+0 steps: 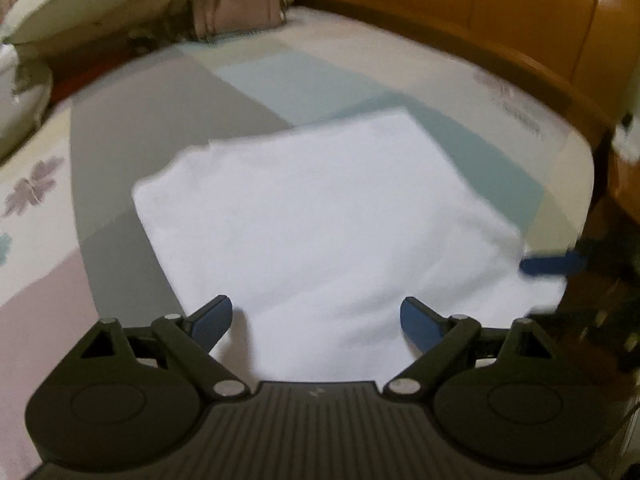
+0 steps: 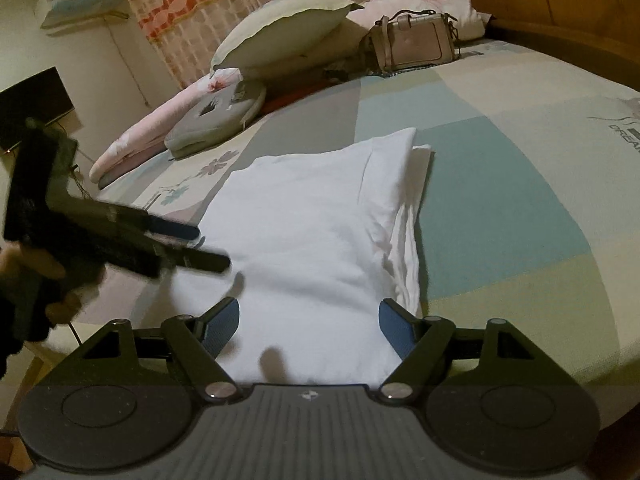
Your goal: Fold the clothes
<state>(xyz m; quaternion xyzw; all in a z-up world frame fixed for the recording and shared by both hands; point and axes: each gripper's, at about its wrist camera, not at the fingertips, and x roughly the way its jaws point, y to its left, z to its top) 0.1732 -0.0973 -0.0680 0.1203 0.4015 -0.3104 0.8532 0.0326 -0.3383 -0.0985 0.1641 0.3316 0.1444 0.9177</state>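
Through my left wrist camera, my left gripper [image 1: 316, 320] hung wide open and empty over the near edge of the folded white garment [image 1: 320, 208], which lay flat on the patchwork bedspread [image 1: 460, 80] directly ahead of the fingers, its long axis running near to far and leaning right. Through my right wrist camera, my right gripper [image 2: 310, 326] was likewise spread wide with nothing held, poised over the garment's near end, while the left gripper reached in from the left at its left edge, so I judged both equally near for the next fold.
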